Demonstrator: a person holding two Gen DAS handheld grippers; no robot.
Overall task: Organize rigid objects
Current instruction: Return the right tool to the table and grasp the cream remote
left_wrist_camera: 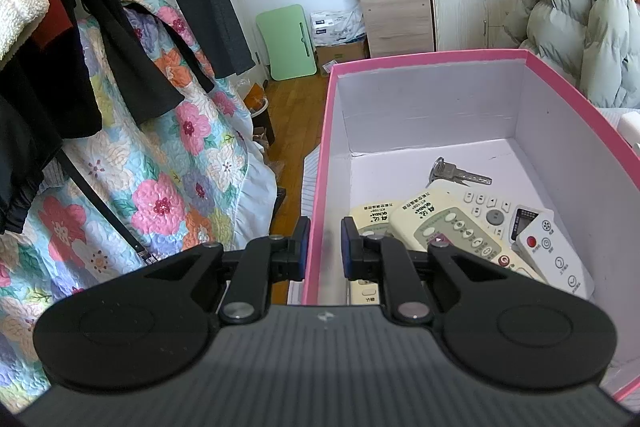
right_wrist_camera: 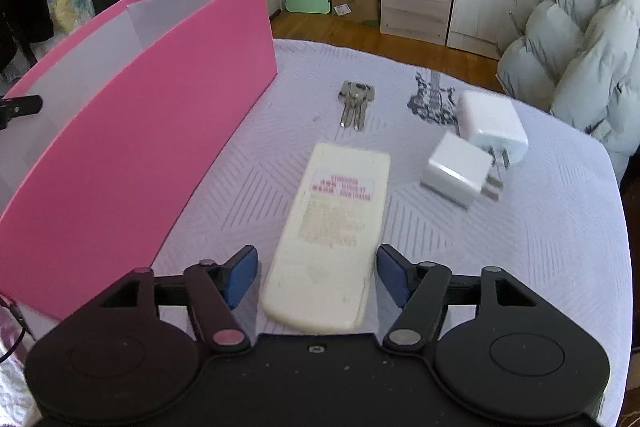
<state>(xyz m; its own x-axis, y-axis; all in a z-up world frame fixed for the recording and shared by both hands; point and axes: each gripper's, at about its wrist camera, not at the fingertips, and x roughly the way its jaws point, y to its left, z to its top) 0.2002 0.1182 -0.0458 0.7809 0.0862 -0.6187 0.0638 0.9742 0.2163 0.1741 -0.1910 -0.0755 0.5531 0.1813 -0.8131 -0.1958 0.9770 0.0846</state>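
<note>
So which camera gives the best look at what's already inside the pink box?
The left wrist view. It looks down into the box, showing a key and several remotes on its floor. The right wrist view shows only the box's pink outer wall and a strip of inner wall, none of the contents.

Soft daylight, fisheye bending, slight blur.

Blurred label on remote control [right_wrist_camera: 332, 223]

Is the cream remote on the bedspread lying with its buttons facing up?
No. The cream remote lies back side up, showing its printed label.
</note>
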